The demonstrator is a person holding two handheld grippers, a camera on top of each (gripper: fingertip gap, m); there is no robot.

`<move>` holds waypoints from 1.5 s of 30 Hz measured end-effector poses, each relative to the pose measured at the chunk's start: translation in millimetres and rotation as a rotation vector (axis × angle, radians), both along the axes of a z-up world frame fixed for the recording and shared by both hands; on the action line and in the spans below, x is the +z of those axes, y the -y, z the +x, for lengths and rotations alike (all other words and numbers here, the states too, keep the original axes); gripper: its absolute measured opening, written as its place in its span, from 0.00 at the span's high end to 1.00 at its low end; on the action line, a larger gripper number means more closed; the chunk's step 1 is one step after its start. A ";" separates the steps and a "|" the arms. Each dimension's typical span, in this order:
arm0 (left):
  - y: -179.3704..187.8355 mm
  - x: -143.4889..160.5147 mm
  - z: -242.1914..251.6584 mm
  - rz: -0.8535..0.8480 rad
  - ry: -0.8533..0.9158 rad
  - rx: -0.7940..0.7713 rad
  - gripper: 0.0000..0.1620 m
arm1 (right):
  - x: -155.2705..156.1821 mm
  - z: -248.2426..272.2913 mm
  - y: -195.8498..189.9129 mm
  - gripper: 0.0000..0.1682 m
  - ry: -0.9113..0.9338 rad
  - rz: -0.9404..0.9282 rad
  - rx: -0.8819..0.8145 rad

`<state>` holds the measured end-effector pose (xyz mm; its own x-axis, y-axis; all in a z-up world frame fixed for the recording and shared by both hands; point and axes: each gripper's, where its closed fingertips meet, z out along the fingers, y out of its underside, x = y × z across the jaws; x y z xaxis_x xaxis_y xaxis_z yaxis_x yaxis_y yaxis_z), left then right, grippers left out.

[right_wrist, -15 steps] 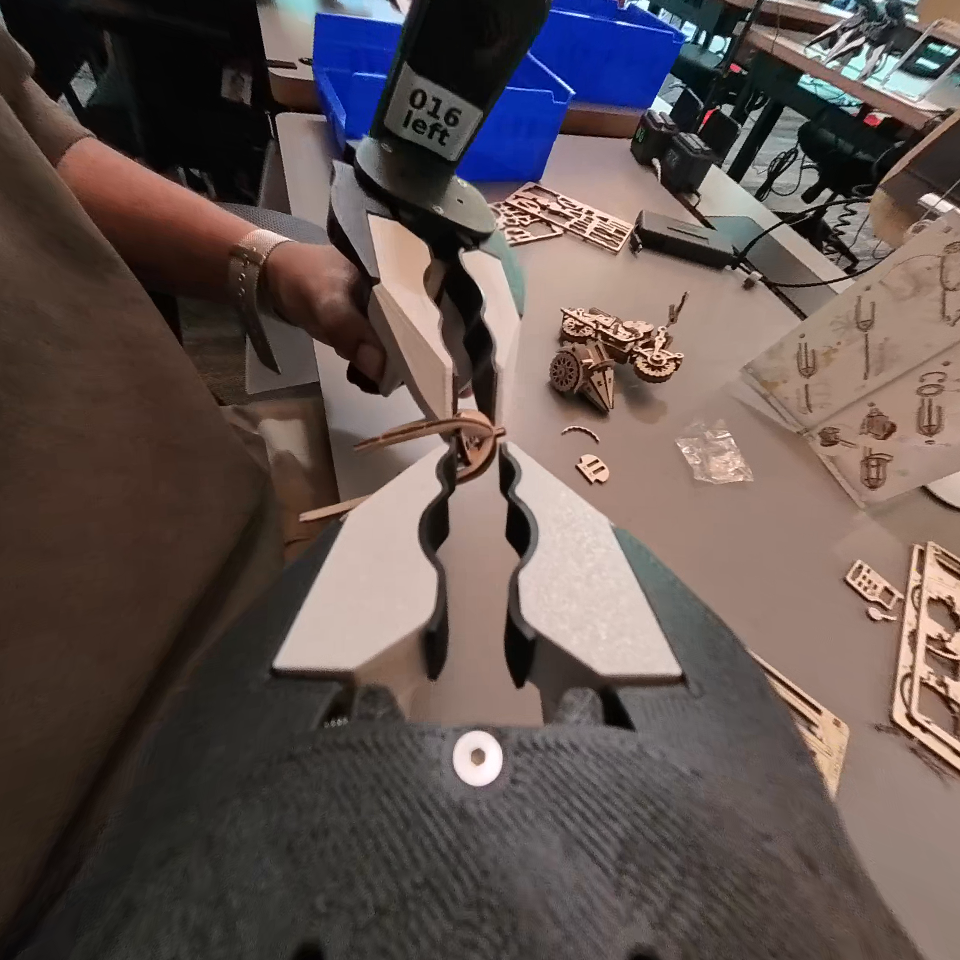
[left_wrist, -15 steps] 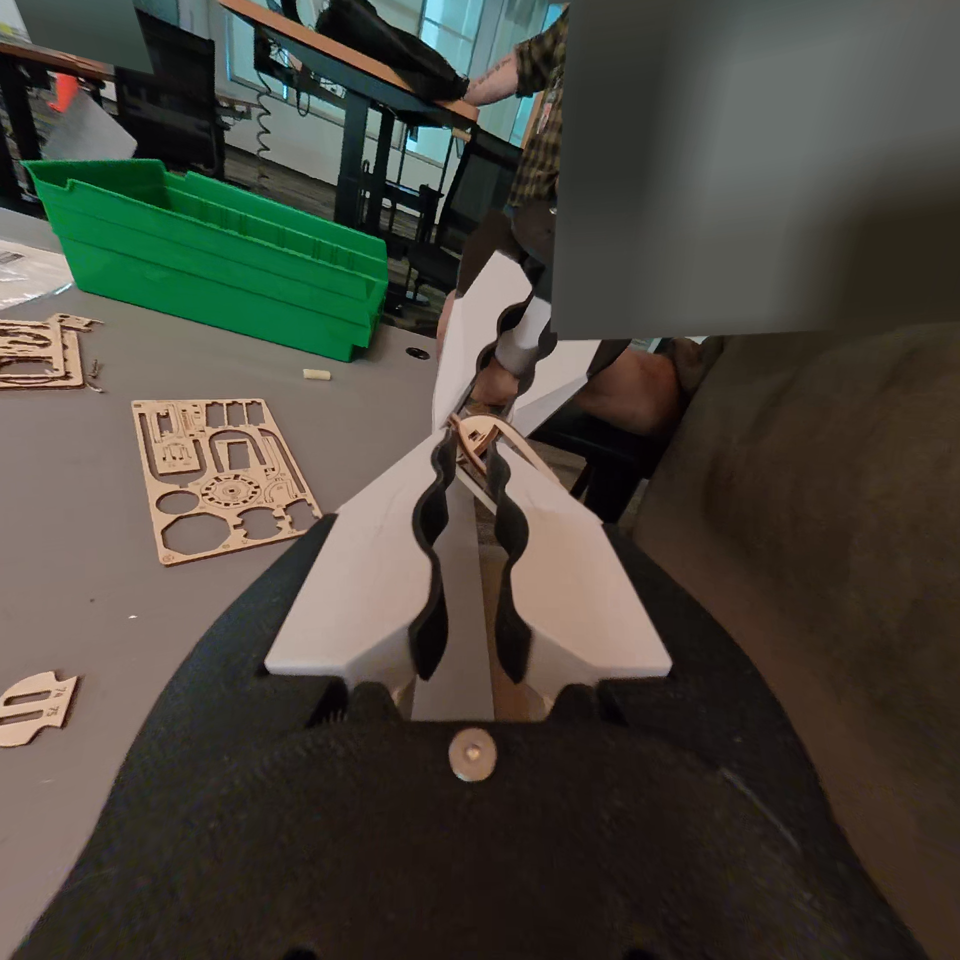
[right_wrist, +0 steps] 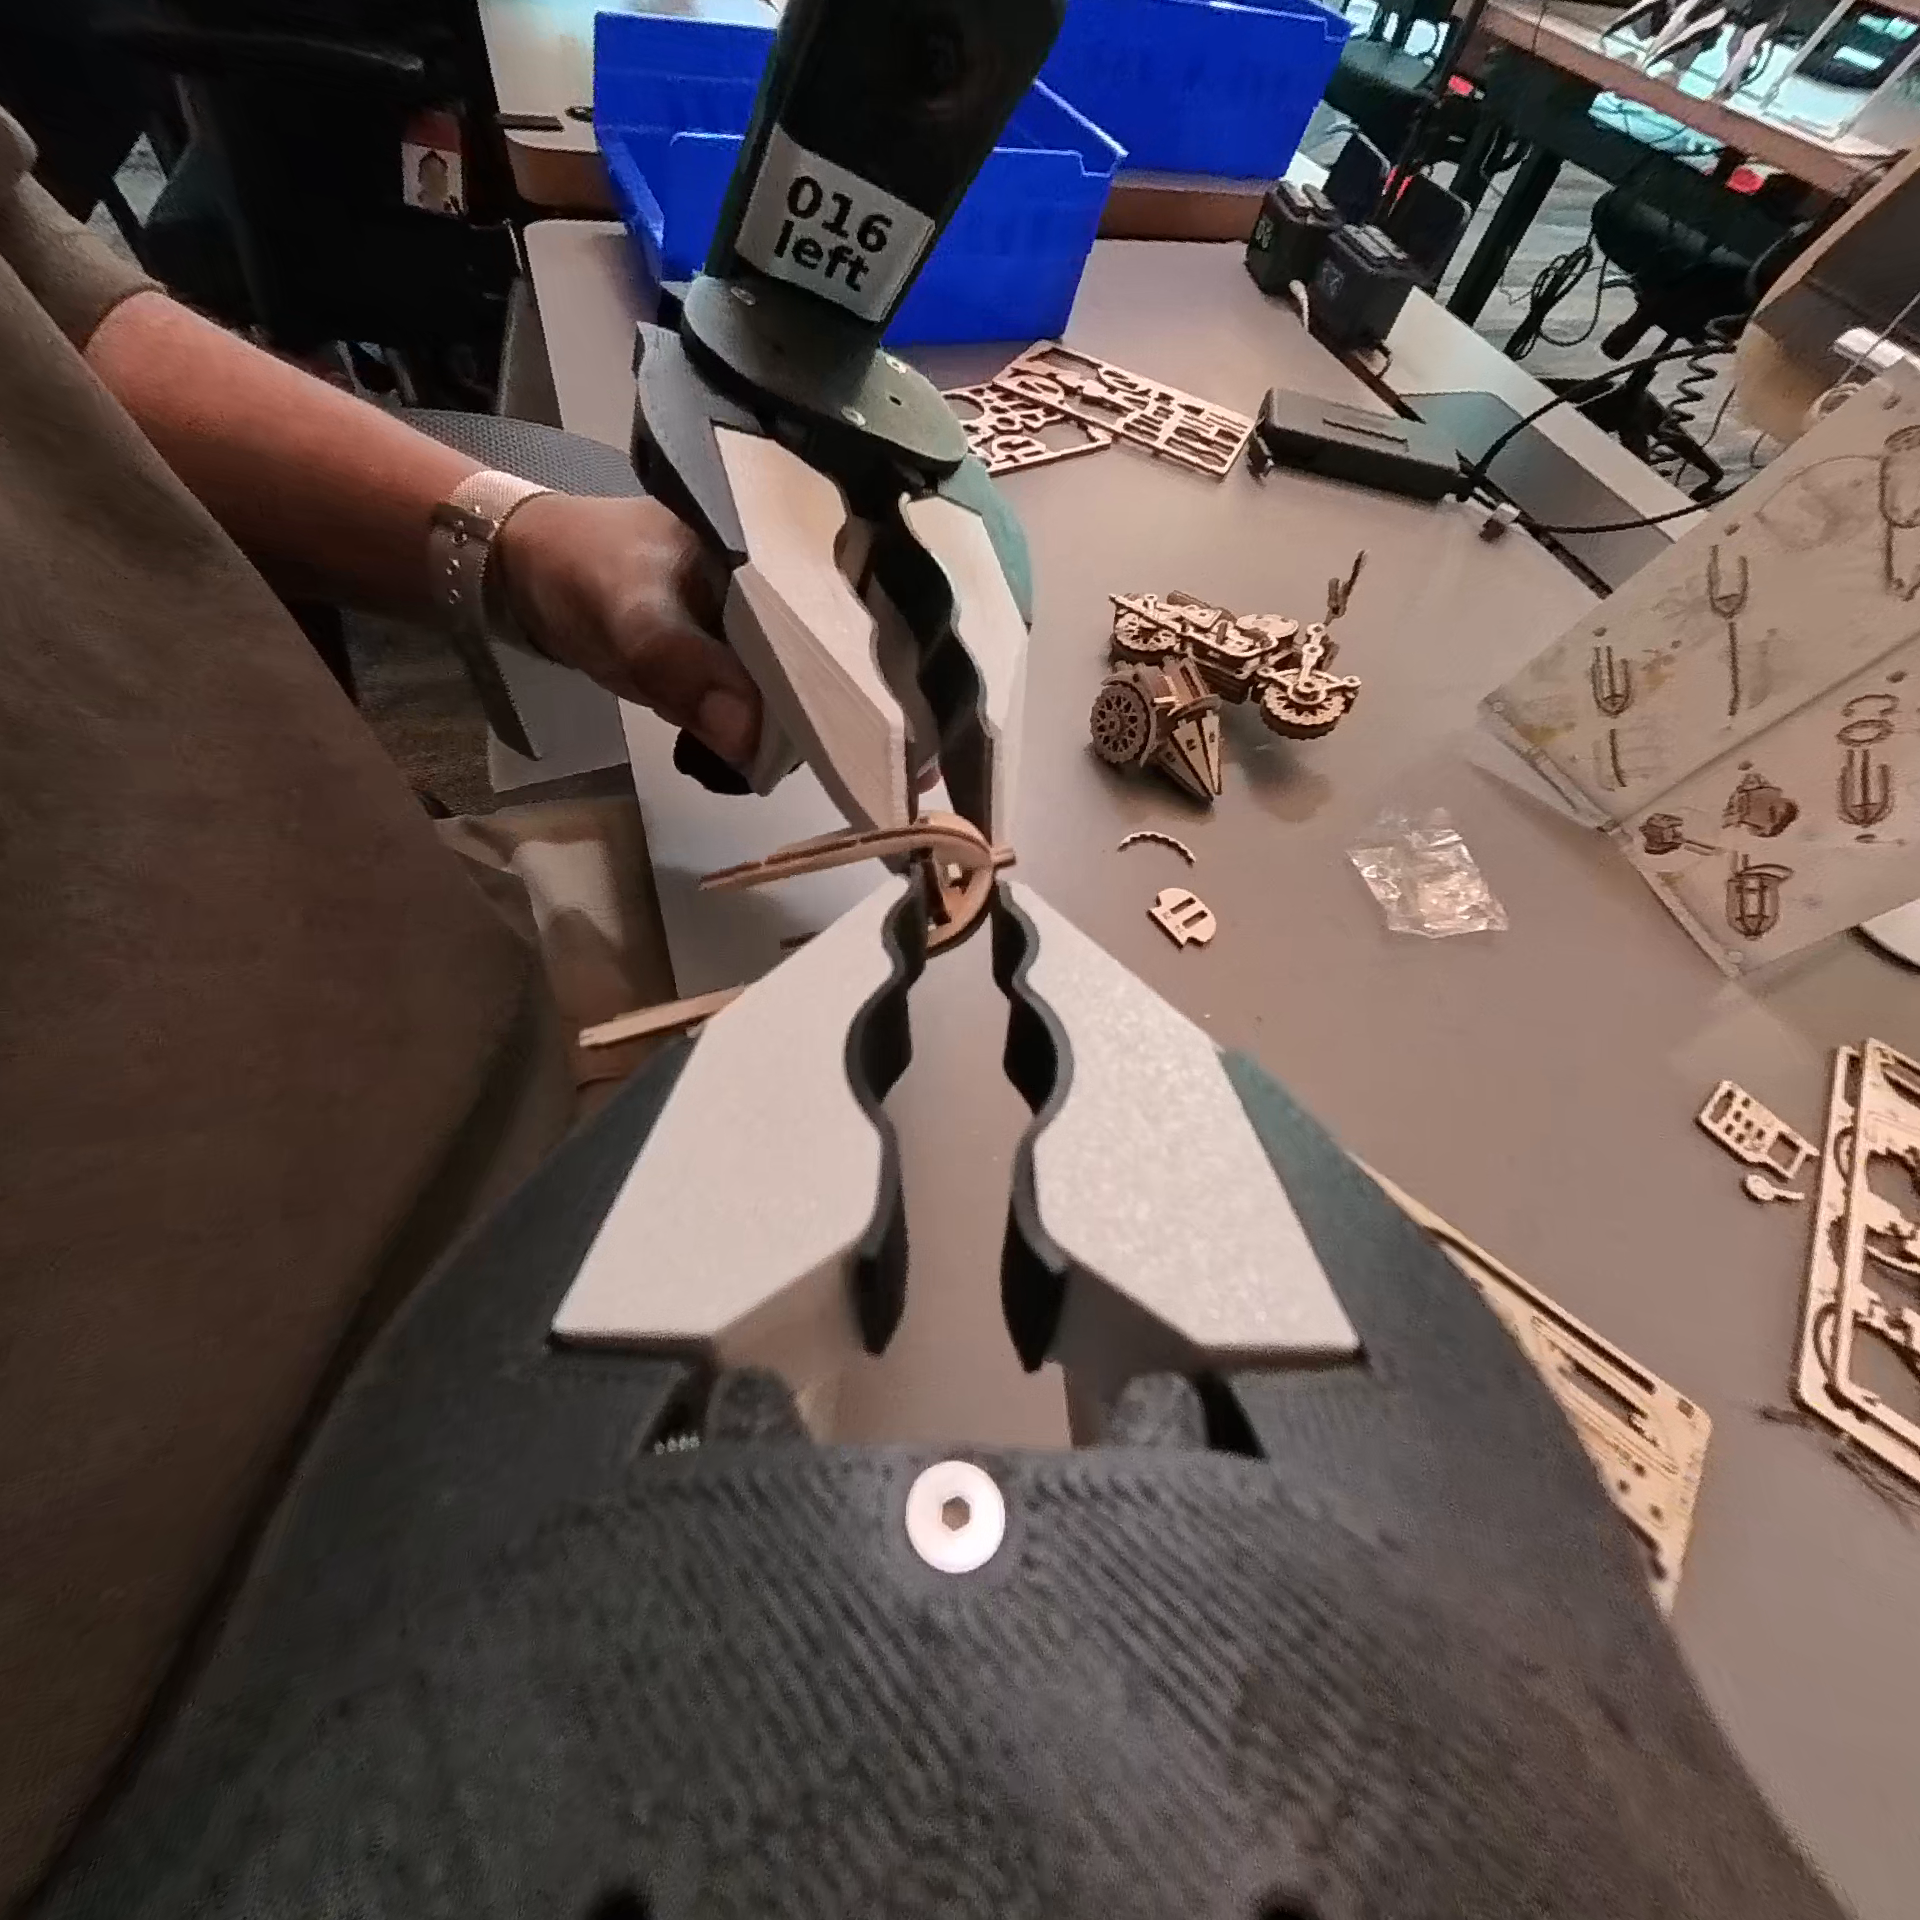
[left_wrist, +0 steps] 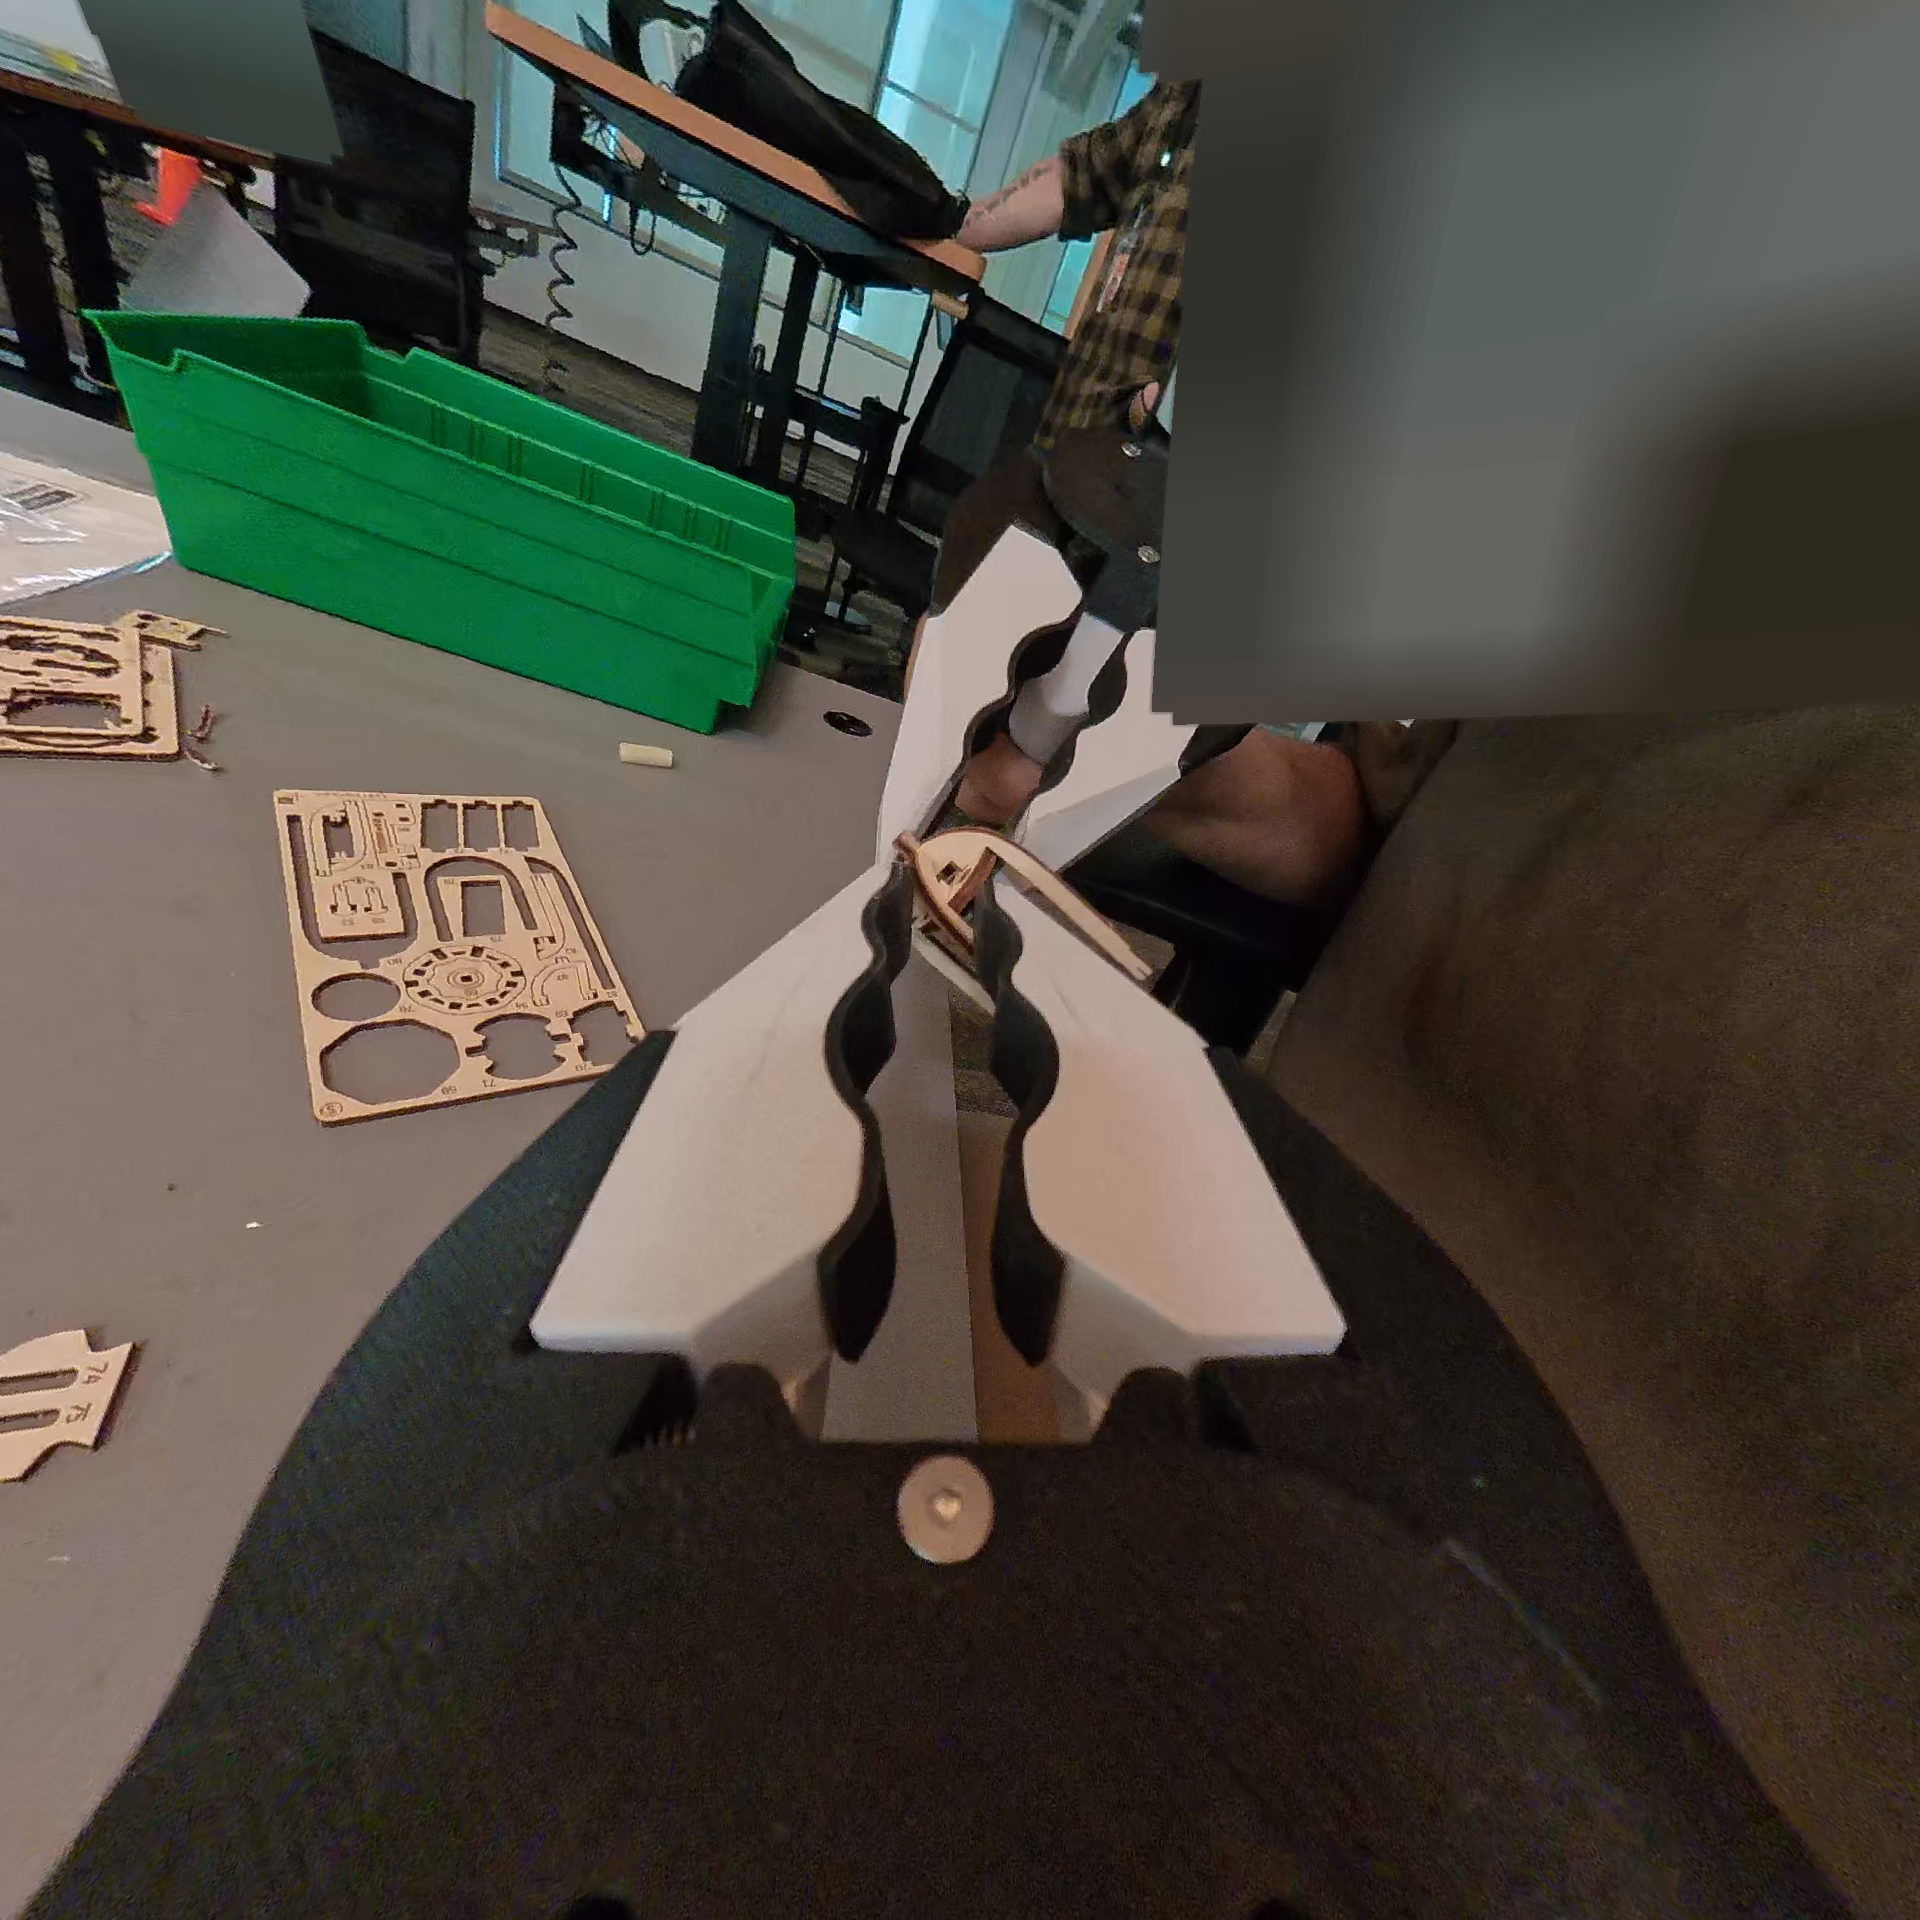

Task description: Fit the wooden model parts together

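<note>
Off to the left gripper's (left_wrist: 935,883) left lies a flat, laser-cut plywood sheet (left_wrist: 447,951). Both pairs of wavy black-lined white tongs, meeting tip to tip, clench one curved, thin wooden model part (right_wrist: 940,868), the right gripper (right_wrist: 951,899) from below.

Opposed close wrist views, shared curved wooden piece (left_wrist: 961,883)

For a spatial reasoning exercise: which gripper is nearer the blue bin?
Left. The left gripper stands between the blue bin and the right gripper, which is farther back.
</note>
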<state>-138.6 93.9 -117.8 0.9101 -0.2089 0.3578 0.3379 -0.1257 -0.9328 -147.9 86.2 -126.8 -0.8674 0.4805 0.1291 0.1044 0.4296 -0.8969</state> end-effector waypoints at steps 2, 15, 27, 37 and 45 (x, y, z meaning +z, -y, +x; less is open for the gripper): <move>-0.4 -1.6 -0.6 -0.006 -0.001 0.006 0.93 | -2.2 -0.1 -0.3 0.93 0.013 0.004 0.002; 0.4 2.6 -1.4 0.015 -0.004 0.020 0.93 | 3.7 -1.8 1.1 0.93 0.014 -0.049 0.002; 0.5 0.0 -0.7 0.004 -0.020 0.012 0.93 | 1.3 -0.9 1.2 0.93 0.009 -0.033 0.009; 1.1 0.2 -0.9 0.009 -0.016 0.014 0.93 | 1.2 -0.9 1.8 0.94 0.014 -0.013 0.006; 4.8 13.7 0.9 0.100 0.101 -0.035 0.93 | 15.4 -12.4 -3.6 0.73 0.047 -0.214 -0.039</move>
<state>-137.7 89.1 -104.1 0.8621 -0.2792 0.4229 0.4276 -0.0470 -0.9028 -160.3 89.9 -111.3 -0.8503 0.5259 -0.0198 0.1614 0.2247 -0.9610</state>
